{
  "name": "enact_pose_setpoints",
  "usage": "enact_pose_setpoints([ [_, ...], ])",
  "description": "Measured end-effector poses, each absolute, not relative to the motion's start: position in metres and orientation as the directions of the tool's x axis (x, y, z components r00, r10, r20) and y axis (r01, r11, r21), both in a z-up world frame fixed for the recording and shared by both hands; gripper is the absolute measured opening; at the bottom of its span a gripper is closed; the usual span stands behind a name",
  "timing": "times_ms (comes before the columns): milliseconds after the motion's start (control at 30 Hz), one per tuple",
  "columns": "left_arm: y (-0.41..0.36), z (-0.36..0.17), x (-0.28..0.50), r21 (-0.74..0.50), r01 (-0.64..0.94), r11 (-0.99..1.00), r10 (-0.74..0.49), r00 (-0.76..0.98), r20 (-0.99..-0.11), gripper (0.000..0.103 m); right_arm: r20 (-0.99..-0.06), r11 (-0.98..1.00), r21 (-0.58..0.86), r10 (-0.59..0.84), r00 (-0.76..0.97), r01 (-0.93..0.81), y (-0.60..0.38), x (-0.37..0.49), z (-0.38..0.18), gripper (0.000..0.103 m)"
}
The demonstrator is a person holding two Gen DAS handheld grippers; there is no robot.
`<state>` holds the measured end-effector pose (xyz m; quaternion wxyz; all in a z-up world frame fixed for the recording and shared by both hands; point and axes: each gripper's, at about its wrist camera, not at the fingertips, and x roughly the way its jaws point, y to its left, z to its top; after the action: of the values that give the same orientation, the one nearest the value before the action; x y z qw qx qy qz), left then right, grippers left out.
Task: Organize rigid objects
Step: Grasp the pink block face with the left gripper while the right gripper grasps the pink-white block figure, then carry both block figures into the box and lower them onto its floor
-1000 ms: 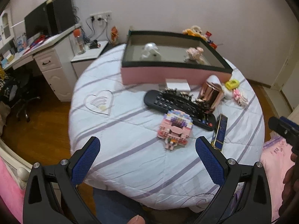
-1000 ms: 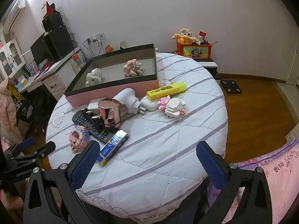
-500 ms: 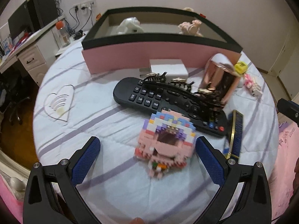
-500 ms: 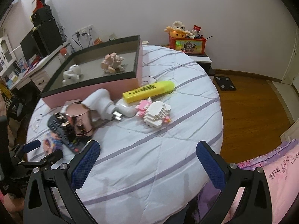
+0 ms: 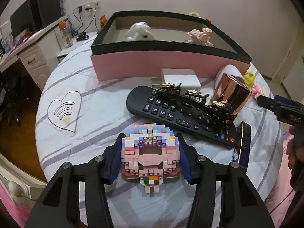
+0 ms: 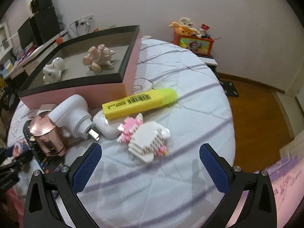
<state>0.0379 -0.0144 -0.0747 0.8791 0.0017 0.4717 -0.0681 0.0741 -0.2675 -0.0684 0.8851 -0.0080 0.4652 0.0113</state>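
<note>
My left gripper [image 5: 150,152] is shut on a pink and pastel brick figure [image 5: 150,153] on the round bed-like table. Behind it lie a black remote [image 5: 178,115], black hair clips [image 5: 191,98], a rose-gold cup [image 5: 230,96] and a pink box with a black rim [image 5: 167,60]. My right gripper [image 6: 150,163] is open and empty, just short of a white and pink brick figure [image 6: 147,140]. A yellow highlighter [image 6: 138,102], a white plug [image 6: 72,115] and a white case [image 6: 103,125] lie beyond it.
The box holds a white figurine [image 5: 139,31] and a pink figurine [image 5: 199,36]. A blue and gold slim box [image 5: 242,144] lies right of the remote. A white charger block [image 5: 180,77] sits by the box wall. A desk [image 5: 28,49] stands left; a red toy box [image 6: 192,42] is at the back.
My left gripper moved forward and closed on the pastel brick figure. My right gripper moved closer to the white and pink brick figure and stays open.
</note>
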Motion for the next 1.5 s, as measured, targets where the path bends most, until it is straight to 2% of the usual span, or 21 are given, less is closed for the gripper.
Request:
enact_pose_setpoints([
  [67,-0.013,-0.073,0.038,-0.065,0.118,0.991,-0.119,0.545,-0.830,0.052,-0.835,0.998,-0.036,-0.007,0.550,-0.042,-0.265,0.082,-0.076,0.098],
  [133,-0.013,-0.072,0.039,-0.063,0.114,0.992,-0.115,0.546,-0.830,0.052,-0.848,0.998,-0.026,0.006,0.530,-0.053,-0.266,0.087,-0.083,0.089],
  [167,-0.012,-0.071,0.039,-0.063,0.111,0.992,-0.114,0.548,-0.829,0.052,-0.847,0.998,-0.015,0.017,0.531,-0.057,-0.267,0.087,-0.085,0.089],
  [200,-0.011,-0.070,0.040,-0.064,0.109,0.992,-0.114,0.549,-0.828,0.052,-0.844,0.998,-0.014,0.021,0.537,-0.060,-0.267,0.086,-0.085,0.084],
  [233,-0.010,-0.069,0.041,-0.064,0.108,0.992,-0.113,0.551,-0.827,0.052,-0.839,0.997,-0.009,0.031,0.543,-0.071,-0.267,0.083,-0.083,0.070],
  [267,-0.010,-0.068,0.040,-0.064,0.107,0.992,-0.112,0.554,-0.825,0.052,-0.835,0.997,-0.001,0.042,0.548,-0.079,-0.267,0.082,-0.081,0.062],
  [300,-0.010,-0.067,0.040,-0.065,0.105,0.992,-0.113,0.555,-0.824,0.052,-0.835,0.997,0.004,0.049,0.548,-0.082,-0.267,0.081,-0.079,0.059],
  [633,-0.002,-0.055,0.034,-0.081,0.103,0.991,-0.126,0.569,-0.812,0.052,-0.821,0.994,0.063,0.105,0.561,-0.095,-0.262,0.062,-0.065,0.059],
  [900,0.016,-0.027,0.038,-0.113,0.110,0.988,-0.156,0.594,-0.789,0.052,-0.776,0.986,0.111,0.165,0.609,-0.125,-0.251,0.050,-0.020,0.059],
  [1233,0.016,0.039,0.112,-0.103,0.138,0.985,-0.170,0.692,-0.702,0.052,-0.721,0.973,0.094,0.212,0.660,-0.209,-0.215,0.114,0.030,0.059],
  [1500,-0.003,0.011,0.179,-0.101,0.144,0.984,-0.170,0.640,-0.750,0.052,-0.778,0.970,0.096,0.214,0.590,-0.225,-0.190,0.168,0.001,0.059],
])
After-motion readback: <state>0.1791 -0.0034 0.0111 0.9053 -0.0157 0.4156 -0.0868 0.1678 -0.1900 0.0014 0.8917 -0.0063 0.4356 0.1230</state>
